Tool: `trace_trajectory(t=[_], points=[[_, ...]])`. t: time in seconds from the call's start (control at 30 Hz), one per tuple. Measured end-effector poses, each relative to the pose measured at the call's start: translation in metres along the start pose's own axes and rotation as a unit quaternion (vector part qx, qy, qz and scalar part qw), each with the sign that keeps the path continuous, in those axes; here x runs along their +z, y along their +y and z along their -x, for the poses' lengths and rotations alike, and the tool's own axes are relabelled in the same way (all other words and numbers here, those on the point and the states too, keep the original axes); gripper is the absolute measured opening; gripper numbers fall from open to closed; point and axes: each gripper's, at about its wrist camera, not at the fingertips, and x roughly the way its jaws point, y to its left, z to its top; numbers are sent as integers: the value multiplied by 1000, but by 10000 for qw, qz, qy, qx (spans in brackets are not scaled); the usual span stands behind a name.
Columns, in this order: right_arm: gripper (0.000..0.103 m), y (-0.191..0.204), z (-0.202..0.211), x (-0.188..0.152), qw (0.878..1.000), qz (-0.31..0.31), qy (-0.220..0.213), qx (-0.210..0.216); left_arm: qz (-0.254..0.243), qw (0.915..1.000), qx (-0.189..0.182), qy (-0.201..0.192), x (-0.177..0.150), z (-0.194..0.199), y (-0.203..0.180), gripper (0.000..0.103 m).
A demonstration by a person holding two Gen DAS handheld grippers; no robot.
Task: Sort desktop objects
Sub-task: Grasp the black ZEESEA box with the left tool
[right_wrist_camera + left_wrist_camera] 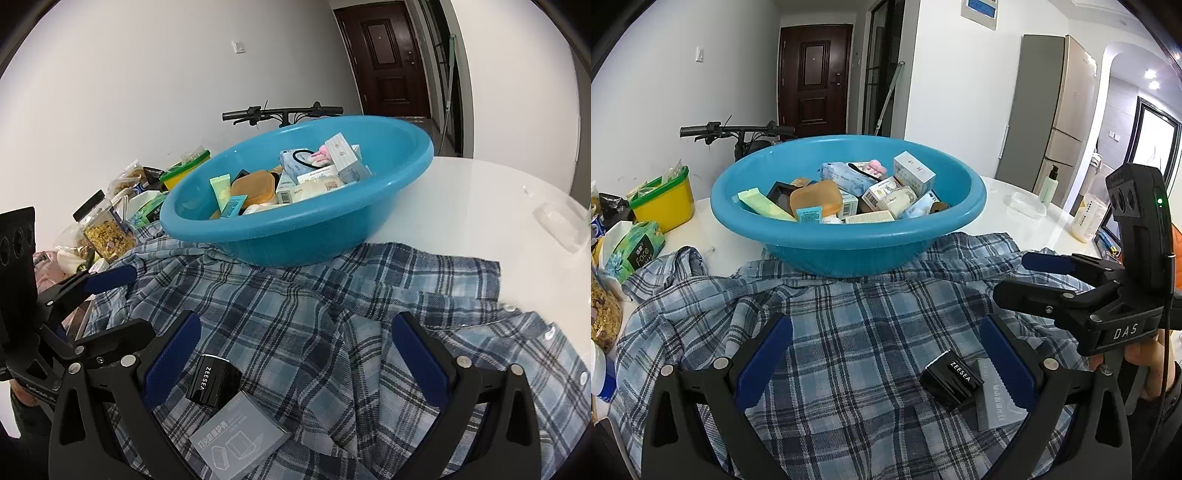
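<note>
A blue basin [846, 247] [295, 240] holding several small boxes and packets stands on the white table, its near edge resting on a blue plaid shirt [849, 332] [314, 314]. A black ZEESEA box [951, 378] [214, 380] and a grey flat box [997, 398] [238, 439] lie on the shirt in front. My left gripper [886, 350] is open and empty over the shirt, the black box near its right finger. My right gripper [295, 350] is open and empty, the black box near its left finger. The right gripper also shows in the left wrist view [1027, 277].
A yellow tub with green rim [663, 201], a tissue pack [633, 251] and snack jars [105, 232] crowd the table's left side. A clear container [1027, 208] and a pump bottle [1049, 184] stand at the right. A bicycle [738, 133] stands behind.
</note>
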Motion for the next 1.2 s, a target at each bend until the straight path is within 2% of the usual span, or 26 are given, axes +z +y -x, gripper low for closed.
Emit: trace_trajectory(t=[0.63, 0.77, 0.93, 1.0, 1.1, 1.13, 1.2], points=[[103, 0, -4, -4, 9998, 66, 78, -147, 7, 10000, -7, 21, -4, -7, 1, 103], [103, -4, 2, -4, 9999, -30, -45, -158, -127, 9999, 11, -7, -5, -6, -1, 103], [103, -7, 2, -5, 9998, -65, -45, -170, -365, 9990, -237, -52, -10, -3, -7, 103], [103, -5, 1, -6, 9998, -42, -28, -191, -487, 9979, -420, 27, -13, -5, -15, 103], [103, -8, 4, -6, 9996, -94, -109, -254, -663, 9967, -426, 215, -17, -14, -28, 102], [103, -10, 5, -6, 9994, -132, -140, -273, -688, 9963, -393, 332, -18, -19, -31, 95], [103, -14, 8, -6, 9991, -218, -182, -300, -616, 9953, -440, 598, -21, -30, -33, 67]])
